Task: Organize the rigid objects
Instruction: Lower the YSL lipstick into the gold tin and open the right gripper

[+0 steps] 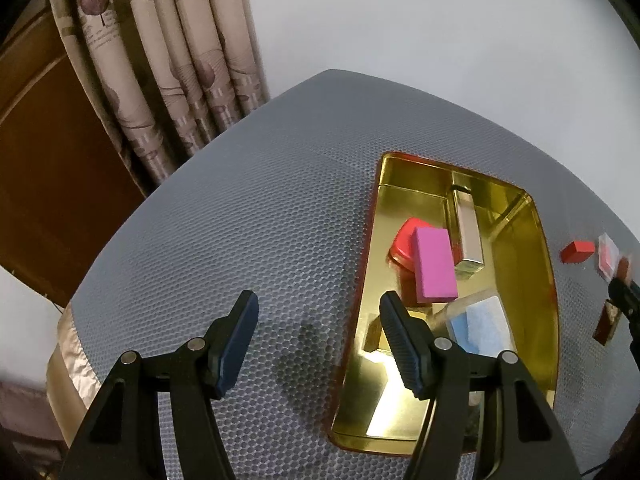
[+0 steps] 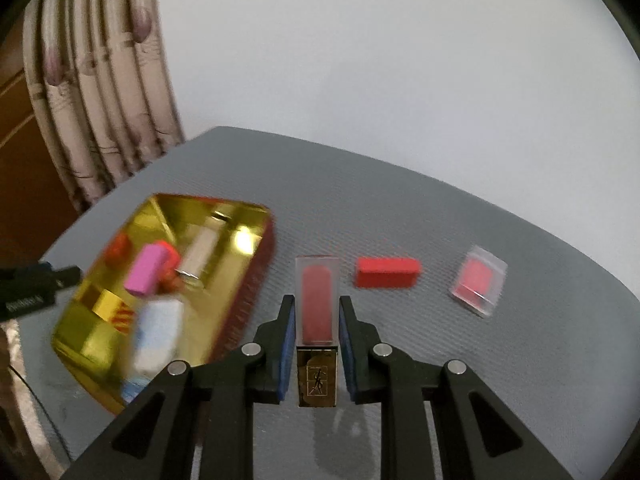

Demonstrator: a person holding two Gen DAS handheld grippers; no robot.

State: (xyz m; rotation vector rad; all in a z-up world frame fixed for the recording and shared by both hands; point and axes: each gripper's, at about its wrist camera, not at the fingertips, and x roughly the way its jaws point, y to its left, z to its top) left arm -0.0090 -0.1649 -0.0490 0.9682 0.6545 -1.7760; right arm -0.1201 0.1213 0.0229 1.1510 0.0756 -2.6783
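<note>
Nearest in the right wrist view, a lip-gloss bottle [image 2: 317,332] with a gold cap and a clear body of red colour is being pinched between the blue pads of the right claw [image 2: 316,350], clear of the grey honeycomb mat [image 2: 400,208] that is covering the tabletop. In the left wrist view, the left claw [image 1: 318,344] is being held spread with nothing between its fingers, one finger over the mat and the other over the near end of the gold tin tray [image 1: 544,280]. Inside the tray a clear box with a blue insert [image 1: 480,326] is being seen closest, then a pink block [image 1: 434,265] lying against a red heart-shaped case [image 1: 404,246], and beyond them a silver-gold lipstick tube [image 1: 468,232] reaching toward the far wall. To the right of the tray, on the mat, a red block [image 2: 387,272] is being observed near the held bottle, and further right, well apart, a clear case with a red fill [image 2: 478,280]. Behind the tabletop a patterned curtain [image 1: 160,60] is being recorded at the left, against a pale wall [image 1: 440,20].
</note>
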